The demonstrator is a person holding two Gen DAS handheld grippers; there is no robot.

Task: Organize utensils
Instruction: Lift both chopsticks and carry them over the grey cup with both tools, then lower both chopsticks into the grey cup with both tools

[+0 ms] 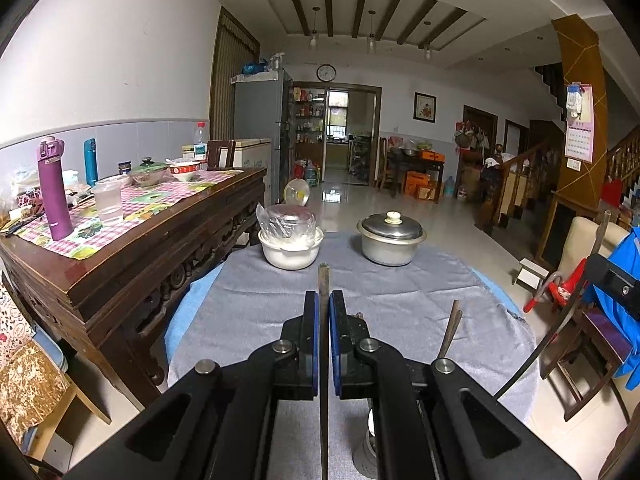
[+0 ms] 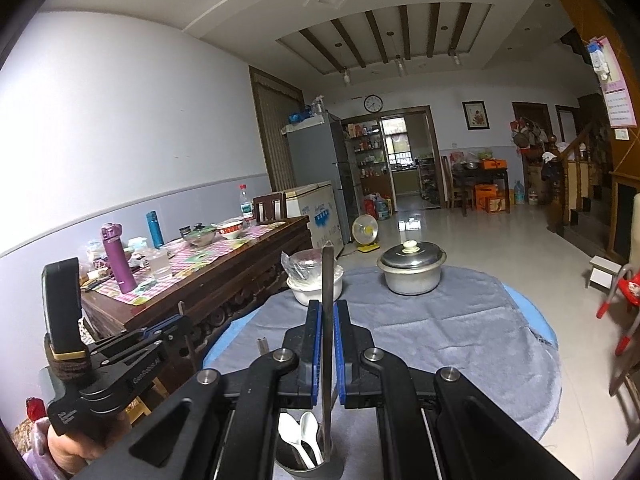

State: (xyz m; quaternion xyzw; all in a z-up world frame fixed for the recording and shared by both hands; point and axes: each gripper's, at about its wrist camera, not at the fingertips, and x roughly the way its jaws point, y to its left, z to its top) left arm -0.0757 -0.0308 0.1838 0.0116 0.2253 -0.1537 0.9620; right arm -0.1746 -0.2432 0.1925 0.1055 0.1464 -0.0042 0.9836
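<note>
My left gripper (image 1: 324, 300) is shut on a dark wooden chopstick (image 1: 323, 280) that stands upright between its blue pads, above the grey cloth (image 1: 400, 300). My right gripper (image 2: 328, 312) is shut on another chopstick (image 2: 328, 276), whose lower end reaches down into a metal utensil cup (image 2: 308, 468) holding two white spoons (image 2: 300, 436). More chopsticks (image 1: 450, 332) stick up beside the left gripper; the cup is partly seen beneath it (image 1: 366, 456). The left gripper shows at the left in the right wrist view (image 2: 176, 328), and the right gripper at the right edge in the left wrist view (image 1: 600, 272).
A white bowl with a bagged lid (image 1: 290, 240) and a lidded metal pot (image 1: 391, 240) stand at the far side of the round table. A dark wooden sideboard (image 1: 140, 256) with a purple bottle (image 1: 54, 188) and dishes is close on the left. Chairs (image 1: 592, 340) stand at right.
</note>
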